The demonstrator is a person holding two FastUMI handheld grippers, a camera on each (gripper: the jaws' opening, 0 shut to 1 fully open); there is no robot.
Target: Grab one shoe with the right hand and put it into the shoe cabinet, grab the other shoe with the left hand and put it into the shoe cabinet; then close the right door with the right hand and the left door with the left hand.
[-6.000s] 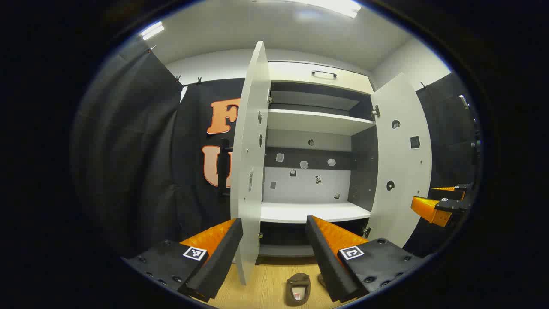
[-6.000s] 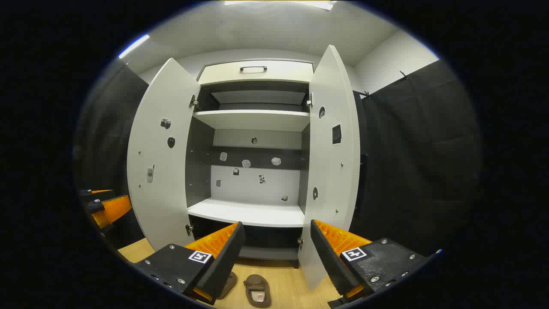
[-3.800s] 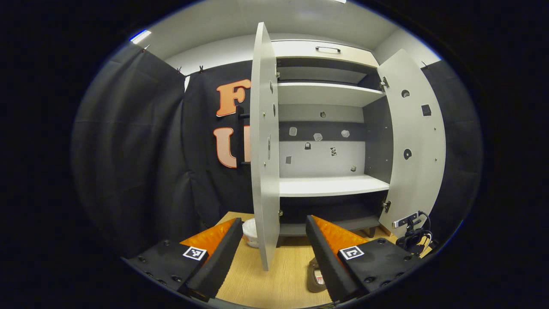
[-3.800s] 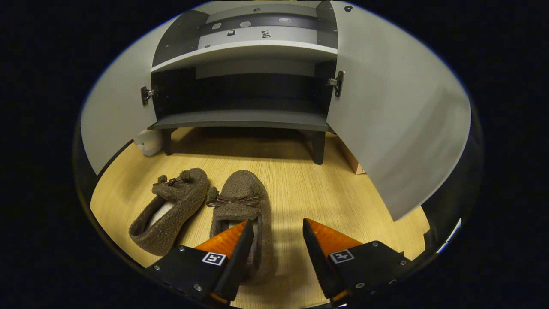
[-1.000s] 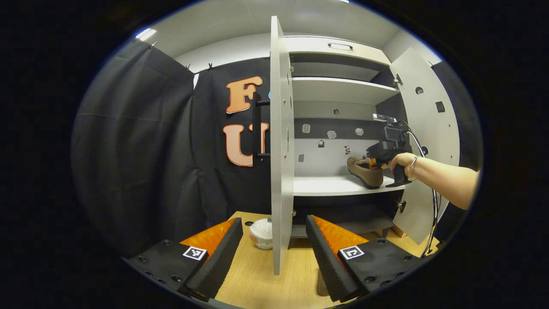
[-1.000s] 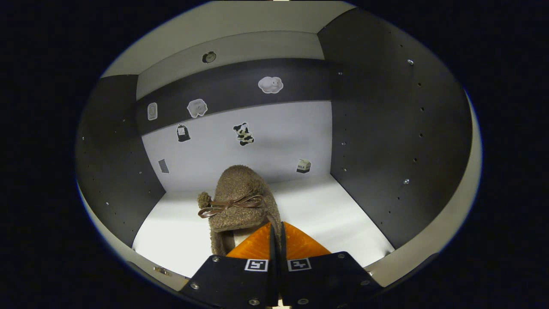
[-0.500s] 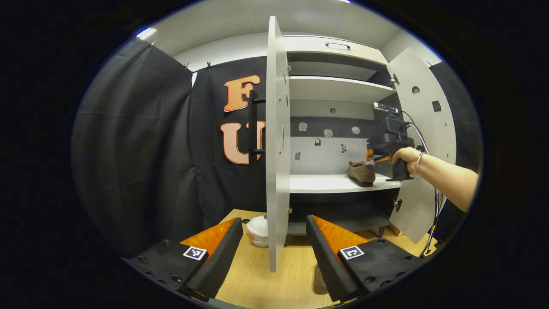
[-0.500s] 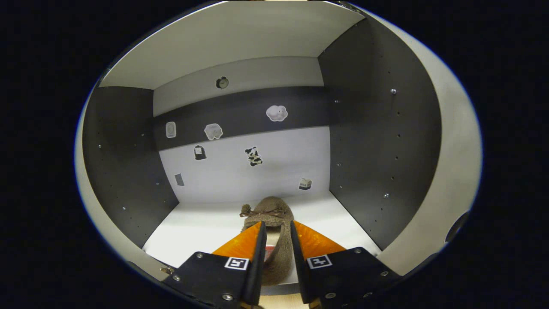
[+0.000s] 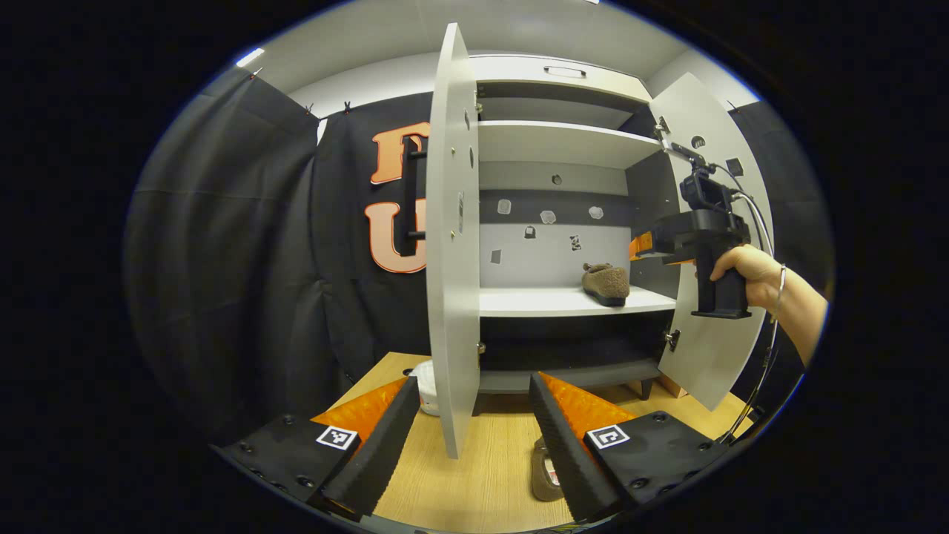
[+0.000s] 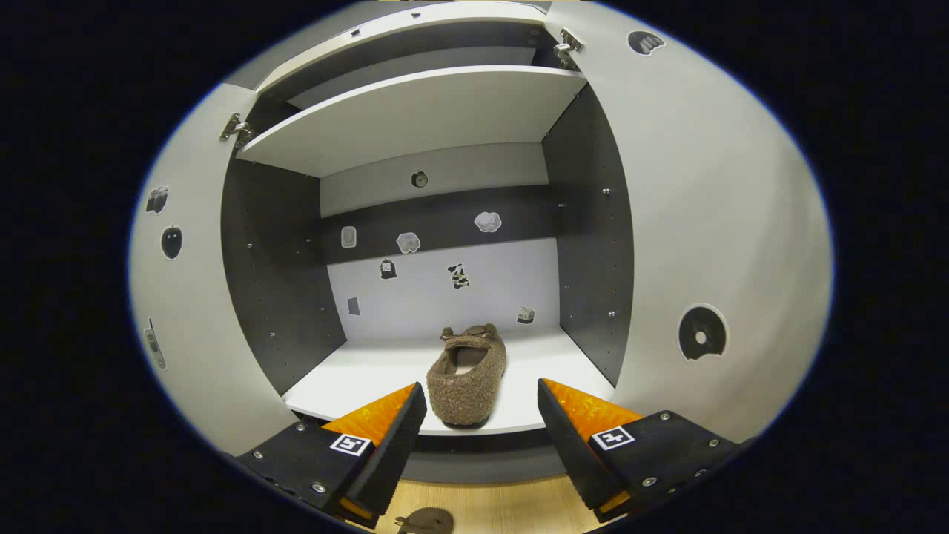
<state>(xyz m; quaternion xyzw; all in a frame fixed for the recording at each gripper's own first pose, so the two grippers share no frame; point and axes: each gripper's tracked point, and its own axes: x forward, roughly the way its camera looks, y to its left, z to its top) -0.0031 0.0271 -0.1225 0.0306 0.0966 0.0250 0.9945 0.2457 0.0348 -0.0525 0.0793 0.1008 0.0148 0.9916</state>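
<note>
A fuzzy brown shoe (image 10: 467, 371) rests on the white middle shelf (image 10: 348, 382) of the cabinet, heel towards me. My right gripper (image 10: 480, 423) is open just outside the shelf's front edge, apart from that shoe. In the left gripper view the same shoe (image 9: 606, 283) lies on the shelf, with the right gripper (image 9: 639, 247) held by a hand (image 9: 749, 267) in front of it. The other shoe (image 9: 545, 475) lies on the wooden floor, partly hidden by a finger of my open, empty left gripper (image 9: 474, 437). That shoe (image 10: 424, 521) also peeks in below the right gripper.
Both cabinet doors stand open: the left door (image 9: 448, 259) edge-on straight ahead of my left gripper, the right door (image 9: 712, 222) behind the hand. A small white bowl-like thing (image 9: 424, 378) sits on the floor behind the left door. Cables hang by the right door.
The right gripper has opened, let go of the shoe on the middle shelf and drawn back out of the cabinet. The left gripper has only shifted slightly.
</note>
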